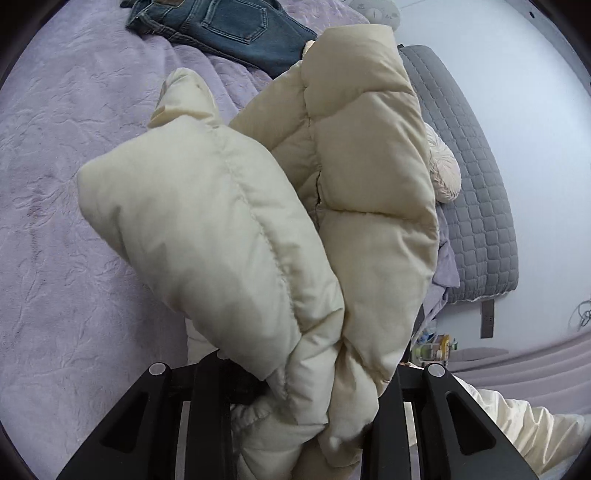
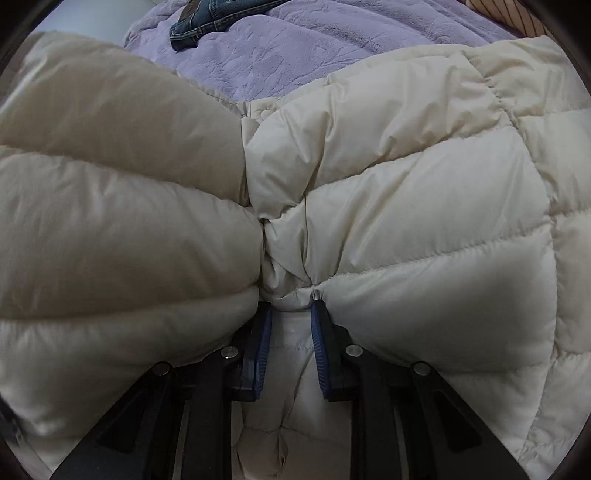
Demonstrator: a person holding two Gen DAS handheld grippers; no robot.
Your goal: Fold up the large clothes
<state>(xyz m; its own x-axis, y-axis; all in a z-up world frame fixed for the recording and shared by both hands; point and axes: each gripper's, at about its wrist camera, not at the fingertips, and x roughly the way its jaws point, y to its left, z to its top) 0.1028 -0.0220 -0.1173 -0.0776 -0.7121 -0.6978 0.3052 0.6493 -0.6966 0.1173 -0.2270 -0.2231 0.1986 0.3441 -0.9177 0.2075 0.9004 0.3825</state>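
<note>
A cream quilted puffer jacket [image 1: 258, 229] fills both views. In the left wrist view it is bunched and lifted above the lilac bed cover, and my left gripper [image 1: 295, 406] is shut on a thick fold of it; the fingertips are buried in the fabric. In the right wrist view the jacket [image 2: 406, 206] spreads wide across the frame. My right gripper [image 2: 290, 314] is shut on a pinched seam of it, with the blue pads [image 2: 317, 332] pressing the fabric from both sides.
A lilac textured bed cover [image 1: 66, 192] lies underneath. Blue jeans [image 1: 229, 29] lie at the far end of the bed and also show in the right wrist view [image 2: 199, 22]. A grey quilted headboard [image 1: 480, 192] and a fluffy cushion [image 1: 443, 173] stand to the right.
</note>
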